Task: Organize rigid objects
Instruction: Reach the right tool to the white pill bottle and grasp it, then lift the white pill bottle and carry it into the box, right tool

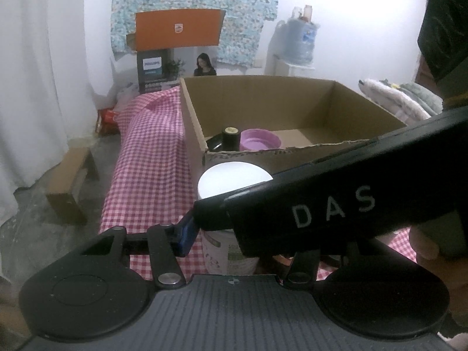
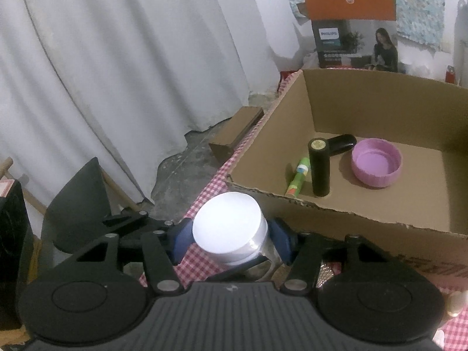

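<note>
While both grippers flank the white-lidded jar (image 2: pixel 231 231), the right gripper (image 2: pixel 231 239) has its blue pads against the jar's sides. Whether the left gripper (image 1: pixel 234 234) grips cannot be told.

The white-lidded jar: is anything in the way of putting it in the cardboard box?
Only the box's torn front wall, right behind the white-lidded jar; it must go over. Bare floor lies beyond the pink bowl.

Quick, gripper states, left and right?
Left gripper: one pad against the jar, other hidden; cannot tell.
Right gripper: closed on the jar's white lid.
</note>
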`<state>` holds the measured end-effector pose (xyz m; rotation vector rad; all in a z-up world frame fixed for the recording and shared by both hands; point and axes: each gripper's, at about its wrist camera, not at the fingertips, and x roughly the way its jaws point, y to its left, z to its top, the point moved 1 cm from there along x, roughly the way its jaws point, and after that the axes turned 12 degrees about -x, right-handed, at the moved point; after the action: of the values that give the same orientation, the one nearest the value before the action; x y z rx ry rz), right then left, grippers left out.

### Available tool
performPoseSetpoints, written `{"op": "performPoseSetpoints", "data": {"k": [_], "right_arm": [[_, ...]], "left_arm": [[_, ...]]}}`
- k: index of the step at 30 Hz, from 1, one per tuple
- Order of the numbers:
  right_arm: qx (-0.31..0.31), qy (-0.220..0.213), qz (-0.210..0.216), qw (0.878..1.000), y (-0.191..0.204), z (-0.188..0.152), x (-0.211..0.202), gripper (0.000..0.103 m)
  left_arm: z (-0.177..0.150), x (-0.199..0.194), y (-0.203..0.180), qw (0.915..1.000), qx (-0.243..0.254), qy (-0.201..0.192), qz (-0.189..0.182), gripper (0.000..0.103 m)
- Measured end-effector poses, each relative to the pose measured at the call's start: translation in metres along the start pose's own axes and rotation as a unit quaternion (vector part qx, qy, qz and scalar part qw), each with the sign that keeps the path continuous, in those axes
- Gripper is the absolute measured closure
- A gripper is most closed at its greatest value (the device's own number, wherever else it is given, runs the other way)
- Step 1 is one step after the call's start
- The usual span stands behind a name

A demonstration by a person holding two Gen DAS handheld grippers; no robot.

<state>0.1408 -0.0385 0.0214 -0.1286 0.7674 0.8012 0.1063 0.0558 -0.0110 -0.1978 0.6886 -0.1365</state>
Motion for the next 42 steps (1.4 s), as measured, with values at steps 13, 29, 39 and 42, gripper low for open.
{"op": "performPoseSetpoints", "data": {"k": [13,29,39,42], "right_arm": [[-0.033,-0.031,0.007,0.999,0.022,0.006,-0.031,0.042],[-0.062,-0.121,0.007,0.991,0.03,0.056,-0.117,0.045],[-0.038,-0.11,-0.038,0.992,-0.033,0.087,-0.144,0.046],[-0.029,-0.101,-0.052,0.993,-0.057,0.094,-0.142,0.046]], "left_arm": [[0.006,-0.043,-0.007,0.9991,0.017,-0.035,0.014,0.05],[0.065,-0.109,-0.054,0.9856,0.097,-0.139,-0.003,0.05],[0.102,-0.068,-0.096,0.9833,0.113,-0.128,-0.063,0.05],[0.112,-0.046,-0.107,0.9844,0.108,-0.114,-0.08,0.051]]}}
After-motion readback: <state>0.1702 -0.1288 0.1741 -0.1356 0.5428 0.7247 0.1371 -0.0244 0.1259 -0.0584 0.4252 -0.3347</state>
